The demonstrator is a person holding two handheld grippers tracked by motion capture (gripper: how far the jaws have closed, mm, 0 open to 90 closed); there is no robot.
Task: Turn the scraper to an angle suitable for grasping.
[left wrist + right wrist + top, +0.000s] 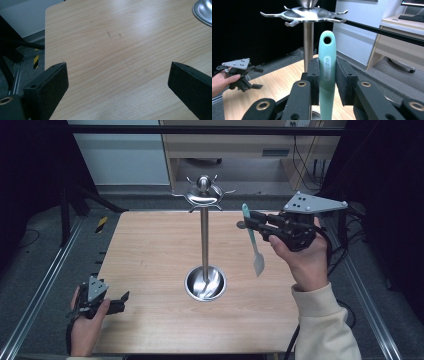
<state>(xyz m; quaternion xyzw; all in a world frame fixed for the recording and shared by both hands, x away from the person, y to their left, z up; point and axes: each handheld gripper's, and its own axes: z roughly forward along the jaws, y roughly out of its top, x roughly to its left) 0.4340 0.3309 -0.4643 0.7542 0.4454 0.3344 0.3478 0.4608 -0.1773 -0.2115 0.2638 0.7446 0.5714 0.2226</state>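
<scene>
High view: right gripper (251, 223) at frame right, clamped on teal spatula (253, 241), long axis vertical; hook stand (204, 200) just left.

Left gripper view: jaws apart over bare table (120, 50).

Right gripper view: handle hole (327, 39) below, right of hooks (312, 15). Right hand nearer.

One spatula (252, 237), one hook stand (204, 240), two hand-held grippers (252, 222) (121, 301), seemingly nothing else.

Embossed lettering runs along the teal spatula handle (327, 72) in the right gripper view; too blurred to read.
</scene>
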